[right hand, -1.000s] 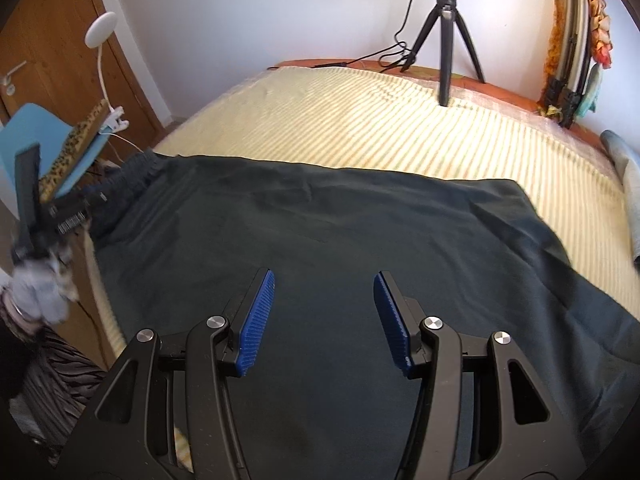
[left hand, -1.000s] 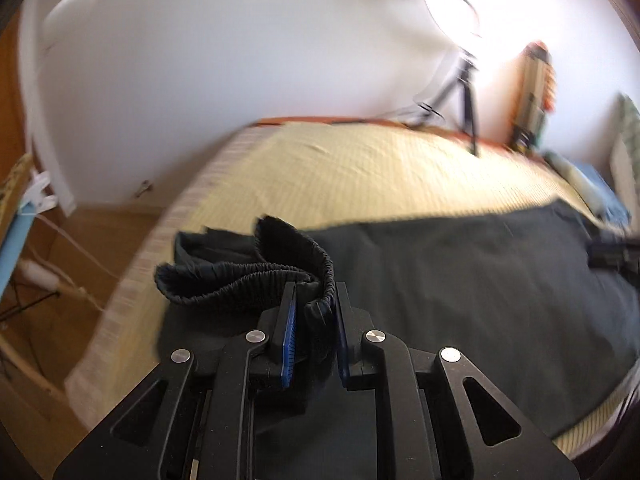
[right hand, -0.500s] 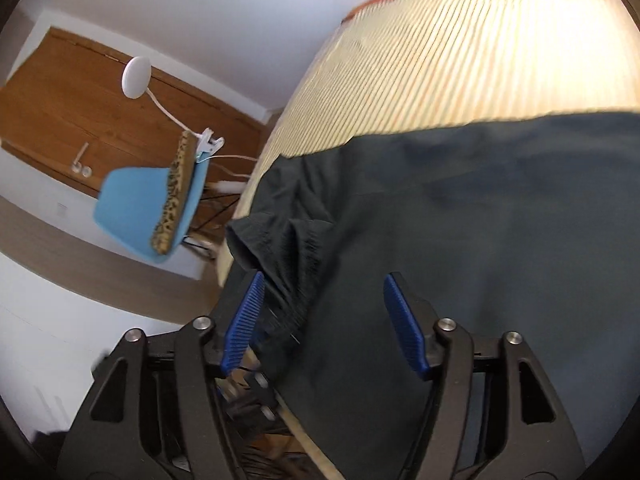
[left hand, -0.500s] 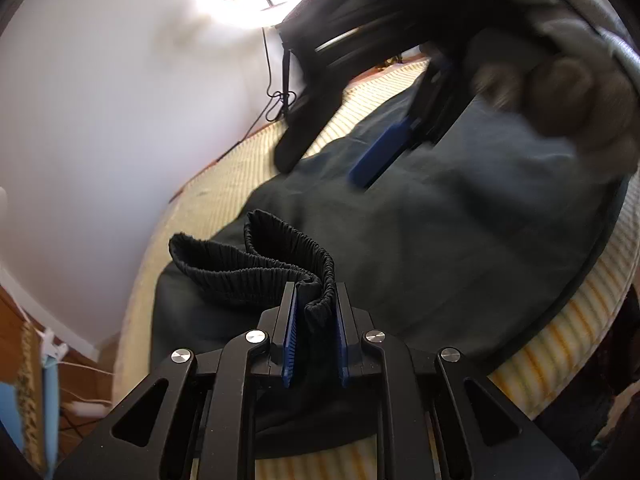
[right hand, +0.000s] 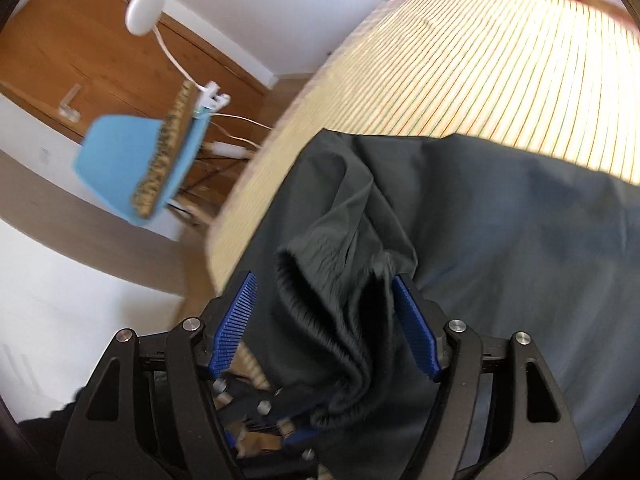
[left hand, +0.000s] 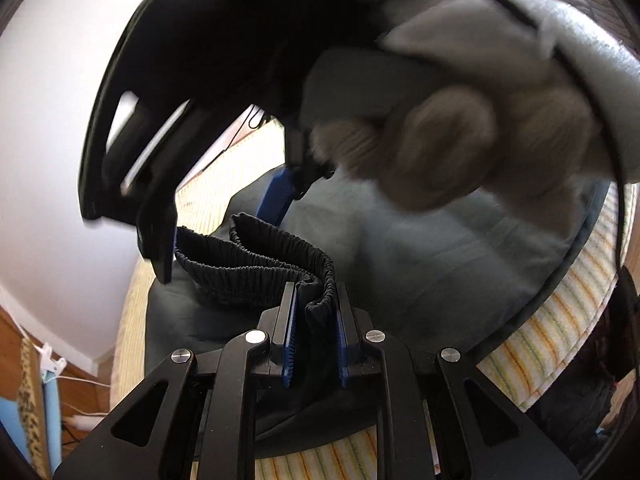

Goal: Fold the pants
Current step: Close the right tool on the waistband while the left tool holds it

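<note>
A bed (right hand: 460, 60) with a striped yellow cover fills most of both views, and the dark pants (right hand: 500, 232) lie spread across it, reaching toward the near edge. Their gathered waistband (left hand: 256, 256) is lifted off the cover in a ruffled loop at one end.

The left tool (left hand: 314, 334) is narrow, its blue pads pinched on a bunch of that waistband. The right tool (right hand: 324, 328) hangs just over the same end of the pants, its jaws opening; a raised fold of waistband cloth stands between the blue pads, which do not press on it, though the right-hand pad looks to be against the cloth's edge. In the left wrist view the person's gloved right hand (left hand: 460, 148) and its tool loom close and blurred above the waistband.

Beside the bed stand a blue chair (right hand: 132, 160) and a white clip lamp (right hand: 146, 16).

The likely risk is a poor second grip. If the right tool closes on only the top layer, or on a loose fold rather than the elastic edge, the cloth could slip free when lifted and the fold would come out crooked. The two tools are also close enough to knock together.
</note>
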Available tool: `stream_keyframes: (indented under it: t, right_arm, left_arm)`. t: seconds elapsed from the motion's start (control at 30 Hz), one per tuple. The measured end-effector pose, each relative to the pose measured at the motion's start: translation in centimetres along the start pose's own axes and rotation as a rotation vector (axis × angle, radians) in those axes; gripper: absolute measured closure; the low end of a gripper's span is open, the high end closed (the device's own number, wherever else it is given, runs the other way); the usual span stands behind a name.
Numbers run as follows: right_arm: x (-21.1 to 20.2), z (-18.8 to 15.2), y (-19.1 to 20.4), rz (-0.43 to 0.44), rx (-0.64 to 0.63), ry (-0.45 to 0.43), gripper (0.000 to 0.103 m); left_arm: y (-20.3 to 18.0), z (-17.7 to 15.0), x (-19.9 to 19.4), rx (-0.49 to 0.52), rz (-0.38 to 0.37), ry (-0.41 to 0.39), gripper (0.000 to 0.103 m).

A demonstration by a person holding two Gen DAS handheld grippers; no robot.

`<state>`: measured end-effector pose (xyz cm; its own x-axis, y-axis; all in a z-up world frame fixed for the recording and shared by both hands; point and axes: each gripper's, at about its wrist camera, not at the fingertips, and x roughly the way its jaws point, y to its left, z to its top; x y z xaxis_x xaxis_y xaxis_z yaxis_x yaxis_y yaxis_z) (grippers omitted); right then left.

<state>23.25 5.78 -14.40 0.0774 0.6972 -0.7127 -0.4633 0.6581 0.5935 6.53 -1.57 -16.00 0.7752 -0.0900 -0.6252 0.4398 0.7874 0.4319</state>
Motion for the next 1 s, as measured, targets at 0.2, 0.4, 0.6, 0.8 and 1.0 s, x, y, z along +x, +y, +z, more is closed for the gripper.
stream_keyframes:
  t: [0.2,0.4,0.6,0.8,1.0]
  right_arm:
    - [0.6,0.7,-1.4,-0.048,0.051,0.028,0.047]
    - [-0.9,0.0,-3.6,0.016,0.150,-0.013,0.082]
    - [-4.5,-1.3,-4.7,0.055,0.190,-0.093,0.085]
    - [-9.7,-2.8,-5.0,0.050,0.193,-0.206,0.086]
    - [-13.4,-3.4,-5.4,-0.016,0.181,-0.248,0.086]
  left_arm:
    - [0.8,-0.2,-0.4,-0.019,-0.016,0.000,0.088]
    - [1.5,0.5,-1.0,-0.051,-0.039,-0.016,0.088]
    - [1.6,1.8,-2.7,-0.104,-0.096,-0.066,0.088]
    - [1.7,4.5,-4.5,-0.155,-0.161,-0.133,0.088]
    - [0.8,7.4,-4.8,-0.183,-0.248,-0.156,0.088]
